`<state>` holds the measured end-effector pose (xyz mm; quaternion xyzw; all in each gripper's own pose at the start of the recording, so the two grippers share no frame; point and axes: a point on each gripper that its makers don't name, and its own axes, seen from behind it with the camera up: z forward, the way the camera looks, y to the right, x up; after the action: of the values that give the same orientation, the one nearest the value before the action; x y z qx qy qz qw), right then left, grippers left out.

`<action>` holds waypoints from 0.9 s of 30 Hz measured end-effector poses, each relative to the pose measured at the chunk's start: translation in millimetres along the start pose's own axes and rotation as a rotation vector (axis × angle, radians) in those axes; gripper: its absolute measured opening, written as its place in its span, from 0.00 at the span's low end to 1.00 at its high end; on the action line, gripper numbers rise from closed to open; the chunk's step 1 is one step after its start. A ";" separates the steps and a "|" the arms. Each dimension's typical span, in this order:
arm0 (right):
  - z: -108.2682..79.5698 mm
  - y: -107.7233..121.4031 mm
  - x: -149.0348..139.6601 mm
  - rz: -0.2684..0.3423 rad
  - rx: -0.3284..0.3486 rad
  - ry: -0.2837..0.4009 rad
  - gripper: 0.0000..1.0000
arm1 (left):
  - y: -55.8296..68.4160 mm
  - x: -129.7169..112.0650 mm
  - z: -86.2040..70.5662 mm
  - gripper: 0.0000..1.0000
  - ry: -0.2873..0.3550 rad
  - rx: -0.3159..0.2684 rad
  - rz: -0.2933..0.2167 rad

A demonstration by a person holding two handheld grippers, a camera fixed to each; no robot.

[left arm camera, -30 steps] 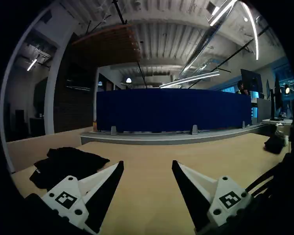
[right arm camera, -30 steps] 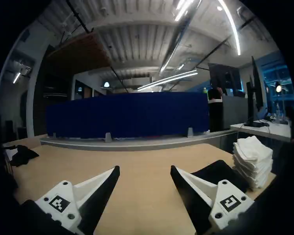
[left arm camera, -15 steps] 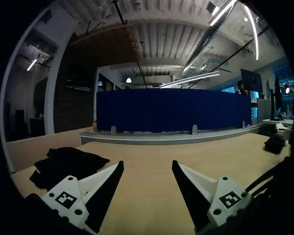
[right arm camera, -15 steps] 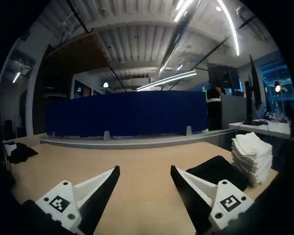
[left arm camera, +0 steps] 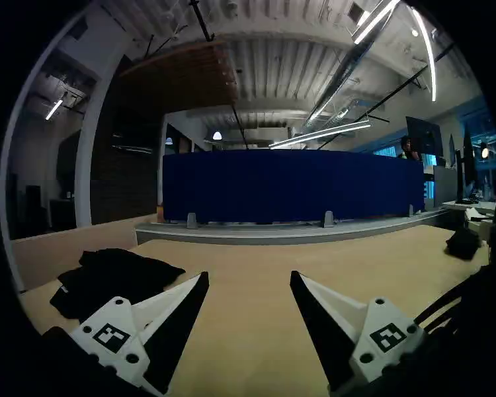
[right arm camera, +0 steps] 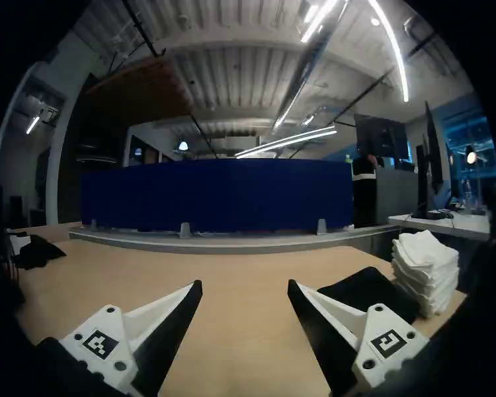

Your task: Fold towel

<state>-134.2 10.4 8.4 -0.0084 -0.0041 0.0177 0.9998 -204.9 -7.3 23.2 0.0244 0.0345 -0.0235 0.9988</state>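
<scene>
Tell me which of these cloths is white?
The stacked towels at the far right in the right gripper view. The cloth lying beside them and the crumpled heap at the far left are both black.
</scene>
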 end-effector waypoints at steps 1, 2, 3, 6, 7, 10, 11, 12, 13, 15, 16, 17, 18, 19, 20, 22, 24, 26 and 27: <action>-0.2 -0.7 -0.5 -0.003 0.000 0.000 1.00 | -0.1 0.0 0.0 0.91 0.000 0.000 0.000; -0.3 -1.4 -0.9 -0.005 -0.001 0.000 1.00 | -0.1 0.0 0.0 0.91 0.000 0.000 0.000; -0.4 -2.0 -1.3 -0.008 -0.001 0.000 1.00 | -0.1 0.0 0.1 0.91 0.000 0.000 0.000; 0.5 -1.6 -0.4 -0.008 -0.002 -0.001 1.00 | 0.2 0.0 0.3 0.91 0.000 0.000 0.000; 0.9 -1.3 -0.4 -0.008 -0.004 -0.001 1.00 | 0.3 0.0 0.3 0.91 0.000 0.000 0.000; 1.5 -0.8 -0.9 -0.008 -0.007 -0.001 1.00 | 0.5 -0.2 0.5 0.91 0.000 0.000 0.000; 1.6 -0.9 -1.4 -0.008 -0.007 -0.001 1.00 | 0.4 -0.3 0.6 0.91 0.000 0.000 0.000; 1.6 -1.0 -1.9 -0.008 -0.007 -0.001 1.00 | 0.3 -0.5 0.6 0.91 0.000 0.000 0.000; 1.9 -1.2 -2.1 -0.008 -0.007 -0.001 1.00 | 0.3 -0.4 0.6 0.91 0.000 0.000 0.000; 2.3 -1.5 -2.5 -0.007 -0.007 -0.002 1.00 | 0.2 -0.4 0.7 0.91 0.000 0.000 0.000; 3.0 -1.4 -2.3 -0.007 -0.007 -0.002 1.00 | 0.3 -0.4 0.8 0.91 0.000 0.000 0.000; 3.6 -1.4 -2.2 -0.008 -0.007 -0.002 1.00 | 0.3 -0.4 0.8 0.91 0.000 0.000 0.000; 4.2 -1.4 -2.1 -0.008 -0.007 -0.002 1.00 | 0.3 -0.4 0.9 0.91 0.000 0.000 0.000; 4.8 -1.2 -2.1 -0.008 -0.007 -0.002 1.00 | 0.4 -0.4 0.8 0.91 0.000 0.000 0.000; 5.4 -1.1 -2.1 -0.008 -0.007 -0.002 1.00 | 0.4 -0.3 0.7 0.91 0.000 0.000 0.000; 6.4 -0.9 -2.1 -0.008 -0.008 -0.002 1.00 | 0.7 -0.2 0.6 0.91 0.000 0.000 0.000; 7.2 -0.8 -2.0 -0.008 -0.008 -0.002 1.00 | 1.0 0.0 0.6 0.91 0.000 0.000 0.000; 7.9 -0.9 -2.0 -0.008 -0.008 -0.002 1.00 | 1.1 0.2 0.4 0.91 0.000 0.000 0.000; 8.2 -1.0 -2.1 -0.008 -0.008 -0.002 1.00 | 1.1 0.2 0.3 0.91 0.000 0.000 0.000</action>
<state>-136.3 9.5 16.6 -0.0123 -0.0052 0.0135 0.9998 -204.6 -6.2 23.5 0.0243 0.0345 -0.0235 0.9988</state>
